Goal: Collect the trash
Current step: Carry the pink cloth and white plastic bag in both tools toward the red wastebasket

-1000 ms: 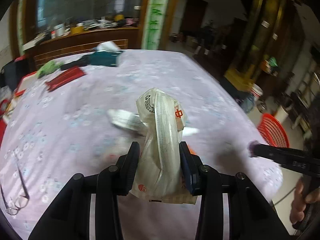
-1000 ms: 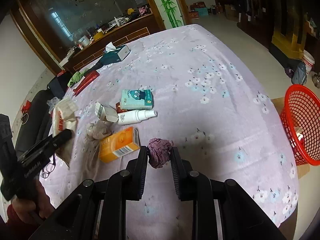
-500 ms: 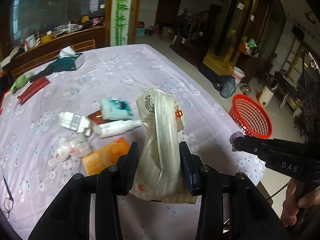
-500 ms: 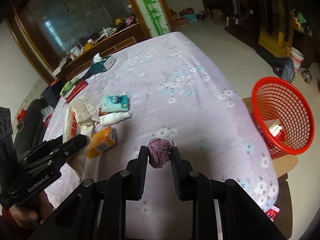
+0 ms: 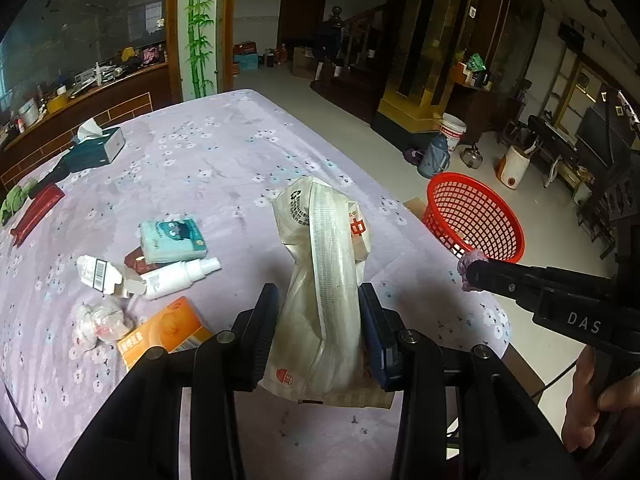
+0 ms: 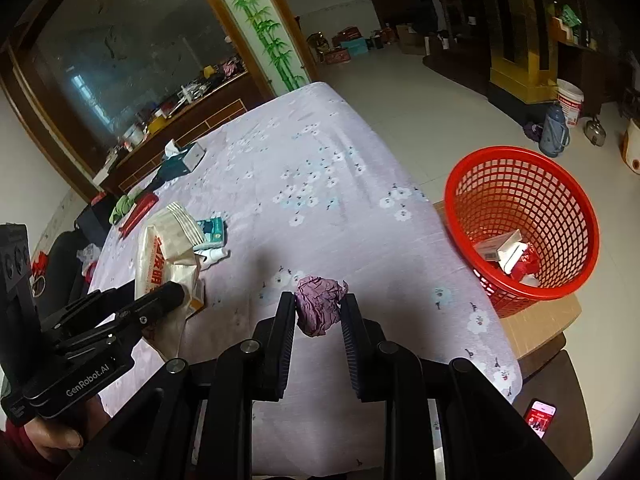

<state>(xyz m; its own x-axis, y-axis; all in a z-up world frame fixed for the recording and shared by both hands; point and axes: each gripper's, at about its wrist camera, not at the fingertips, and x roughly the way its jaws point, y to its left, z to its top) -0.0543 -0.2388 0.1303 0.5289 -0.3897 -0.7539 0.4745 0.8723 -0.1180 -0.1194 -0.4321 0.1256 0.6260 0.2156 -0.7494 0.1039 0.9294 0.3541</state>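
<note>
My left gripper (image 5: 319, 304) is shut on a crumpled cream plastic wrapper (image 5: 324, 280) with red print, held above the table. The same wrapper (image 6: 168, 248) shows at the left of the right wrist view. My right gripper (image 6: 319, 302) is shut on a crumpled purple paper wad (image 6: 319, 310), held over the table's near right corner. That wad (image 5: 469, 262) peeks out at the right gripper's tip in the left wrist view. A red mesh basket (image 6: 560, 184) stands off the table's right edge on a cardboard box, with red and white packets inside; this basket (image 5: 472, 216) is beyond the wrapper.
On the lilac flowered tablecloth (image 5: 224, 160) lie an orange box (image 5: 166, 336), a white spray bottle (image 5: 180, 274), a teal tissue pack (image 5: 172, 240), a torn white carton (image 5: 100, 276) and a crumpled tissue (image 5: 98, 320). A tissue box (image 5: 96, 148) stands far left. A phone (image 6: 540, 416) lies lower right.
Both grippers have swung right with their loads still held. The red basket has come nearer and larger in both views, and the loose items have slid to the left.
</note>
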